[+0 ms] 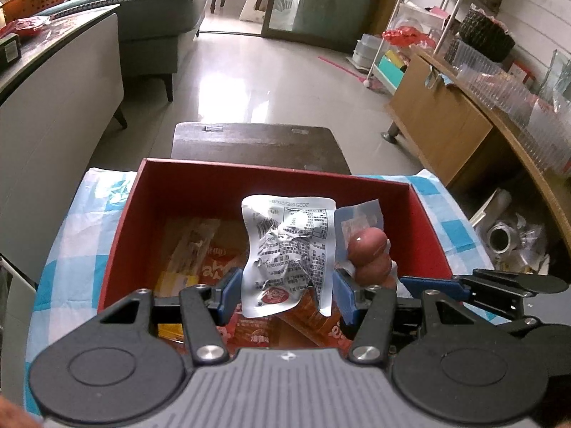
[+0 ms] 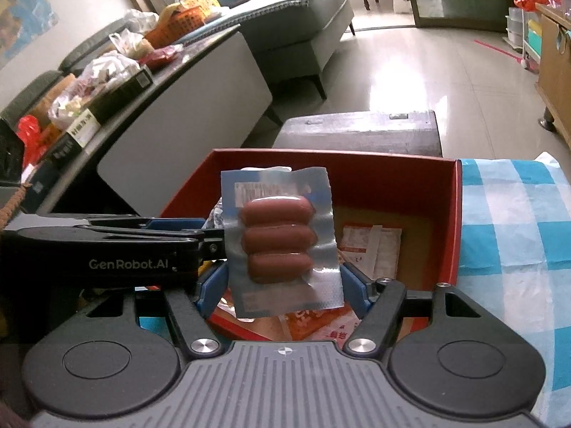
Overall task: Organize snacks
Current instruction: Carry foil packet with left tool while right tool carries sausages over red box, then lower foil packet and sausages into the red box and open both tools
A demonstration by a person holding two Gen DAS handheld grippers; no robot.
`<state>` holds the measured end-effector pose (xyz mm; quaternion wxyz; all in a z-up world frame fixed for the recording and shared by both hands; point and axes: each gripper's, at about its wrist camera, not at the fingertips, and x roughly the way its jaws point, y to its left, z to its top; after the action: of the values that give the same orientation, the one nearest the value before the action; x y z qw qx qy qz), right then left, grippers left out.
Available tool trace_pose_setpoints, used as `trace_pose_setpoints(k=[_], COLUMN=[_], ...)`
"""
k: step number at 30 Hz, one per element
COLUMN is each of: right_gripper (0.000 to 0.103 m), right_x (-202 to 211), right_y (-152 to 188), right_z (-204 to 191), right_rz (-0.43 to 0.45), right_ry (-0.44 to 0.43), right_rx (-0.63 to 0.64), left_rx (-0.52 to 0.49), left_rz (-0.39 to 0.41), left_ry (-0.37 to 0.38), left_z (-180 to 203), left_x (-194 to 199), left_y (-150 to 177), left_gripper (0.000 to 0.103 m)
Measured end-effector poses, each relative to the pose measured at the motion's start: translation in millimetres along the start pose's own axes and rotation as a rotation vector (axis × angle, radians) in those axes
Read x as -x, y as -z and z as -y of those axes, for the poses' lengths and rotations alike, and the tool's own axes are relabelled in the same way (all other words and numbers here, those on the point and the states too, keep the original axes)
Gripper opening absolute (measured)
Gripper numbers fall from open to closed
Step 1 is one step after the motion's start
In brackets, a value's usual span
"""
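Over the open red box [image 1: 249,168], my left gripper [image 1: 287,292] is shut on a crumpled silver snack packet [image 1: 289,246] that stands upright with its printed back facing me. Just right of it hangs a clear vacuum pack of three brown sausages [image 1: 367,249]. In the right wrist view that sausage pack [image 2: 278,239] is pinched by its side edges in my right gripper [image 2: 282,292], above the near part of the red box [image 2: 357,155]. Orange and red snack packets [image 1: 210,267] lie on the box floor, along with a white-and-red sachet [image 2: 371,246].
The box sits on a blue-and-white checked cloth [image 2: 510,221]. A dark stool top [image 1: 257,142] stands just behind it. A grey counter [image 2: 185,121] with bags and baskets runs along the left, a wooden cabinet [image 1: 446,132] along the right, and a sofa [image 1: 157,18] stands farther back.
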<state>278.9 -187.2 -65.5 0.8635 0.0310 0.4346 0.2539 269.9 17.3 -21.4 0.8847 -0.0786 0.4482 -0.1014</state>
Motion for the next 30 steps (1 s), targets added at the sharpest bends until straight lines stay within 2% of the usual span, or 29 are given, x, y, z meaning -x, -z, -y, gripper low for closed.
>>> trace_pose_setpoints(k=[18, 30], right_gripper=[0.075, 0.084], right_x=[-21.4, -17.8], right_y=[5.7, 8.9], right_z=[0.4, 6.8], right_rz=[-0.064, -0.073], right_ry=[0.047, 0.091], right_rx=[0.029, 0.038], left_rx=[-0.016, -0.038], left_rz=[-0.051, -0.061], left_ry=[-0.056, -0.114], left_z=[2.0, -2.3], left_x=[-22.0, -21.2], left_y=[5.9, 10.6], left_gripper=[0.049, 0.050])
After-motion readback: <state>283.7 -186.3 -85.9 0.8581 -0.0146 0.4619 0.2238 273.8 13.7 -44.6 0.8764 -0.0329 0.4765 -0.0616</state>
